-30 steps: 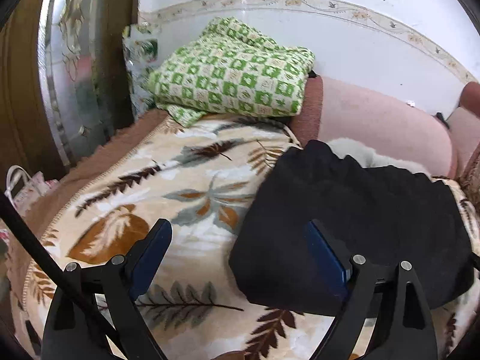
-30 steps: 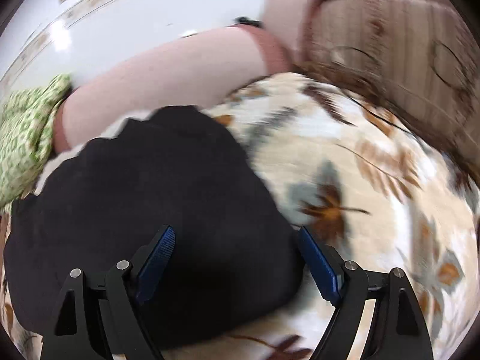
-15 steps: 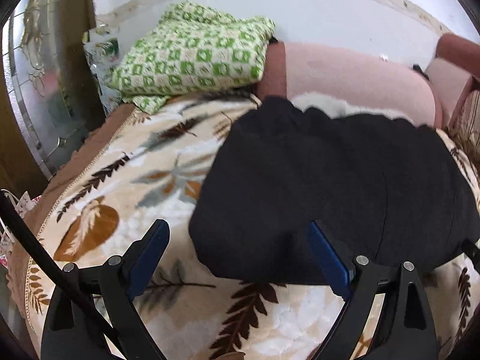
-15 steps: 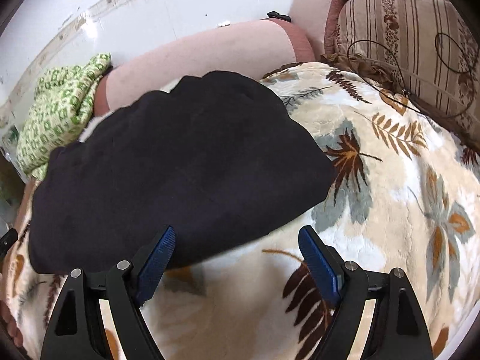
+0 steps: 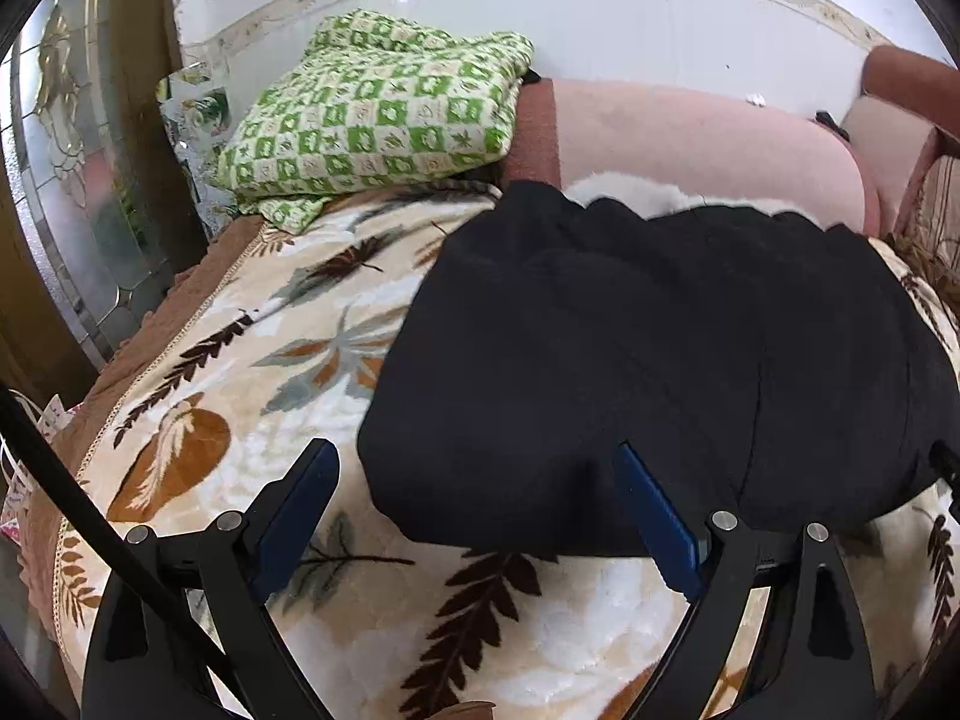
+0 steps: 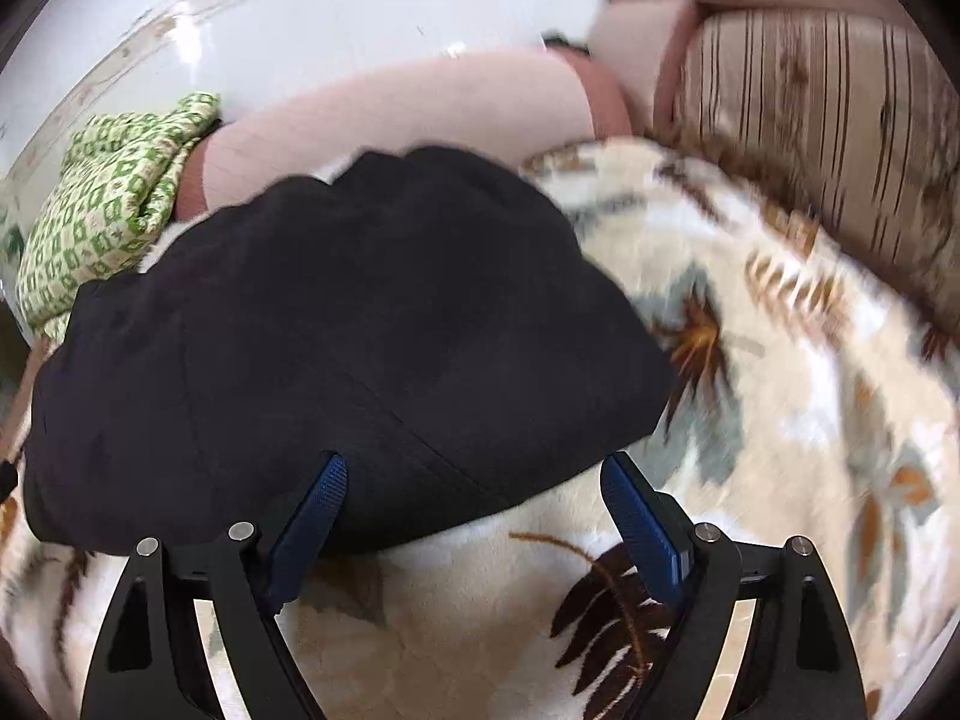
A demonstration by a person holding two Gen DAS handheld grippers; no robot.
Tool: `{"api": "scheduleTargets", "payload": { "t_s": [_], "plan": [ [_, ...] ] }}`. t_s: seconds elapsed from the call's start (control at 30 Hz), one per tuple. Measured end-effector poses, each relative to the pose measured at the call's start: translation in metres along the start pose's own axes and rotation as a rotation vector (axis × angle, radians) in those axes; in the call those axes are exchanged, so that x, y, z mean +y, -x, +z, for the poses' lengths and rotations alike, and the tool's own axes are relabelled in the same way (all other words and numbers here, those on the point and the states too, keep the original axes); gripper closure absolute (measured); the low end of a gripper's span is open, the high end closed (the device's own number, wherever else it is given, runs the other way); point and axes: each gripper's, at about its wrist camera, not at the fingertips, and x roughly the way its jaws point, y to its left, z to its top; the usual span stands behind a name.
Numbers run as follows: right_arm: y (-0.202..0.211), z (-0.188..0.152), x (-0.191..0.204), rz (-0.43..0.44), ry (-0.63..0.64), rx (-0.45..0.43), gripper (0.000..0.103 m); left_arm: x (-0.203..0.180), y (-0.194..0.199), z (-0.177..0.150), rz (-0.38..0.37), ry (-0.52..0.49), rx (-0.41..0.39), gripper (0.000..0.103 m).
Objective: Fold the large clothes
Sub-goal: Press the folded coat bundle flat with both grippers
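Through my left gripper (image 5: 474, 513), fingers spread wide and holding nothing, the black garment (image 5: 660, 348) lies folded on the leaf-print blanket (image 5: 240, 396), while my right gripper (image 6: 474, 516), equally released, faces its soft, limp near hem, where I'd pinch.

We are in a home, in a bedroom or sitting room; we see a bed or couch under a plush leaf-print blanket (image 5: 252, 360); a pink bolster (image 5: 690, 138) lies along the white wall (image 5: 600, 24); a folded green checked quilt (image 5: 384, 108) rests beside it; a striped cushion (image 6: 828, 120) and a patterned glass door (image 5: 78, 192) stand at the sides.
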Motion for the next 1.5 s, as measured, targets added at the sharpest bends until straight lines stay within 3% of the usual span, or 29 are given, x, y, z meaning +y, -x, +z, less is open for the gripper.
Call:
{"api": "scheduleTargets", "payload": {
  "t_s": [0.13,0.23,0.3,0.4,0.77,1.0,1.5],
  "plan": [
    [0.013,-0.003,0.027,-0.045,0.14,-0.119,0.014,-0.003,-0.007,-0.003,-0.029,0.001,0.039,0.011],
    [-0.005,-0.007,0.041,-0.027,0.209,-0.052,0.014,-0.003,-0.011,-0.004,-0.049,0.014,0.064,0.011],
    [-0.022,-0.011,0.04,-0.005,0.199,0.03,0.014,-0.002,-0.012,-0.005,-0.052,0.019,0.073,0.011],
    [-0.022,-0.008,0.031,0.03,0.146,0.046,0.014,-0.001,-0.014,-0.005,-0.059,0.029,0.084,0.011],
    [-0.005,-0.012,0.038,-0.009,0.194,-0.019,0.014,-0.005,-0.02,-0.01,-0.078,0.025,0.129,0.011],
    [-0.006,-0.012,0.04,-0.001,0.201,-0.014,0.014,-0.009,-0.023,-0.014,-0.089,0.014,0.15,0.011],
    [-0.002,-0.013,0.042,0.016,0.197,-0.015,0.014,-0.019,-0.003,-0.015,-0.147,-0.018,0.085,0.011]
  ]
}}
